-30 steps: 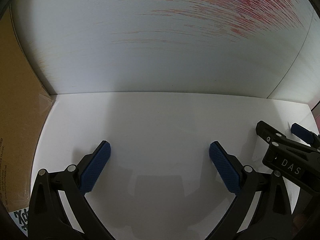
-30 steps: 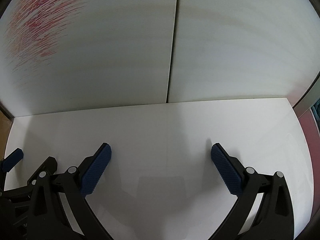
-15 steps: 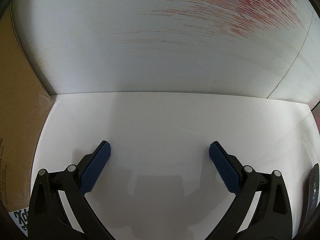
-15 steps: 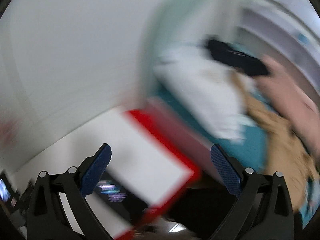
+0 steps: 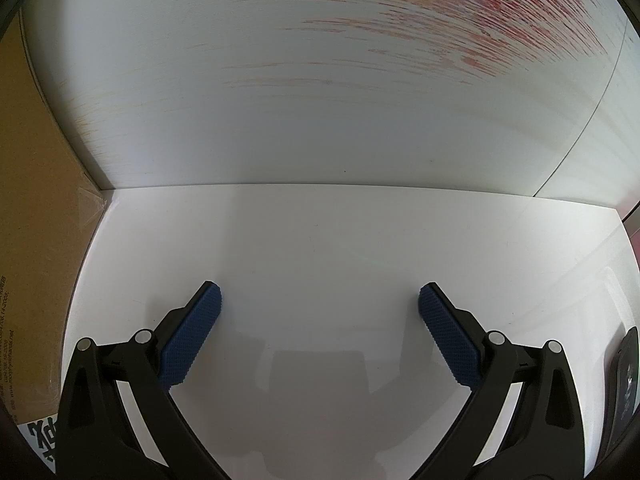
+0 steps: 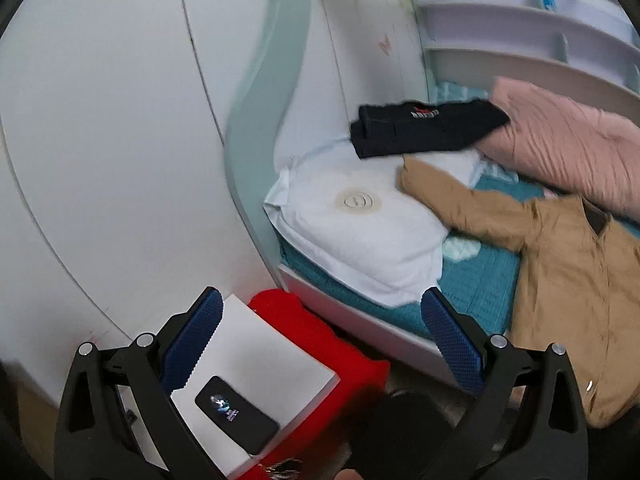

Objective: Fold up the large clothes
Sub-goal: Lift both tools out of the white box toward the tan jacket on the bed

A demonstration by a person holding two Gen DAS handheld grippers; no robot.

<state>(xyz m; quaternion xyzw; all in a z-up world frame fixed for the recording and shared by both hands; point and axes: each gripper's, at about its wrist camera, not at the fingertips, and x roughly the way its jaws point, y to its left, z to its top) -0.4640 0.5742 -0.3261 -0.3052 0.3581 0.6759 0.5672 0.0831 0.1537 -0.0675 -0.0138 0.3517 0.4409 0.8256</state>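
A tan jacket (image 6: 560, 256) lies spread on a bed with a teal cover (image 6: 476, 280), its sleeve reaching toward a white pillow (image 6: 360, 220). Beyond it a folded black garment (image 6: 424, 128) rests on the pillow's far end, and pink bedding (image 6: 568, 144) is bunched at the right. My right gripper (image 6: 322, 332) hangs open in the air, short of the bed, with nothing between its fingers. My left gripper (image 5: 320, 320) stands open and empty over a white tabletop (image 5: 320, 240); no clothing shows in the left wrist view.
A phone (image 6: 236, 414) lies on the white table (image 6: 260, 364) with a red edge (image 6: 320, 344) beside the bed. White wall panels (image 5: 280, 100) stand behind the tabletop, and a cardboard box (image 5: 36, 200) at its left. A dark phone edge (image 5: 624, 384) shows far right.
My right gripper has swung away from the white table toward the bed, bringing the clothes into view. My left gripper has stayed put; the right gripper has left its view.
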